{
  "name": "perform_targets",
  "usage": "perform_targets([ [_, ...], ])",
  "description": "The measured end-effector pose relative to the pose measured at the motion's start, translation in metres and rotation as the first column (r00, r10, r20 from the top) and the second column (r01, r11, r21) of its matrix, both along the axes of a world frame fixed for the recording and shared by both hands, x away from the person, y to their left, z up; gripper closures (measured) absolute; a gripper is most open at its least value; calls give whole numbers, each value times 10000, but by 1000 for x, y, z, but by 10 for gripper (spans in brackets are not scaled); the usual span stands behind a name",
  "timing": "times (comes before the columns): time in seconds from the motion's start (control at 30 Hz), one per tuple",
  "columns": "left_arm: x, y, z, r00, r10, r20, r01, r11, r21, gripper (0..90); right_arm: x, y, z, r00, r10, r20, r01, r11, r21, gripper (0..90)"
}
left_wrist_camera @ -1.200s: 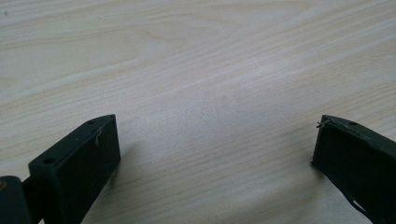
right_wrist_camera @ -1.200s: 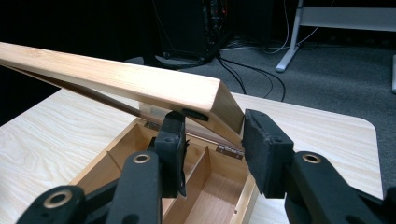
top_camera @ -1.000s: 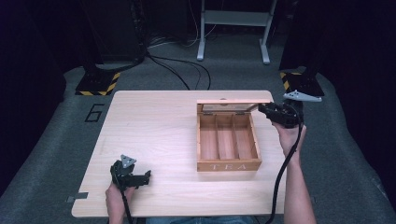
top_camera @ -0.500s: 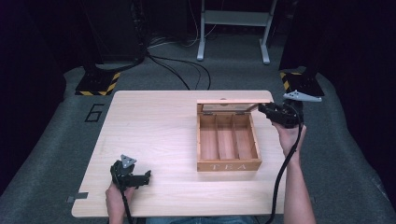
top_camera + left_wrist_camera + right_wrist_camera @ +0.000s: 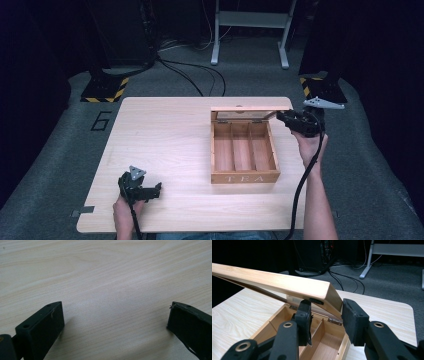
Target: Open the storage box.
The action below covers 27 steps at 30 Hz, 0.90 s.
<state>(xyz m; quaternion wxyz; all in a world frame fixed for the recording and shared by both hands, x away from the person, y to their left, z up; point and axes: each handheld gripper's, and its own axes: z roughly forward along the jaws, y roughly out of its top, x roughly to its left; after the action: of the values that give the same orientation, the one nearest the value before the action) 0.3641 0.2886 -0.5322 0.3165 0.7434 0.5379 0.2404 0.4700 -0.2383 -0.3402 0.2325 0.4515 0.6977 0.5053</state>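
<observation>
**Bright table, dark room**

In the high view light falls from above onto the table (image 5: 165, 145), which reads pale and evenly lit, while the room behind sinks to near black and the carpet (image 5: 60, 165) stays dim grey. The picture is soft and a little grainy; the box (image 5: 244, 150) casts only a faint shadow.

In the left gripper view the wood grain is sharp in the middle. The jaws blur at the bottom edge, each with a soft shadow beside it.

In the right gripper view the lid (image 5: 287, 285) is crisp and warmly lit. The near jaws are slightly soft, and the background is dark.
</observation>
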Motion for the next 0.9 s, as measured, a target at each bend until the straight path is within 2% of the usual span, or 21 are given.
perform_targets([
  [0.9,0,0,0,10000,14,-23,-14,10000,5,4,0,0,0,10000,24,34,-24,9999,-107,602],
])
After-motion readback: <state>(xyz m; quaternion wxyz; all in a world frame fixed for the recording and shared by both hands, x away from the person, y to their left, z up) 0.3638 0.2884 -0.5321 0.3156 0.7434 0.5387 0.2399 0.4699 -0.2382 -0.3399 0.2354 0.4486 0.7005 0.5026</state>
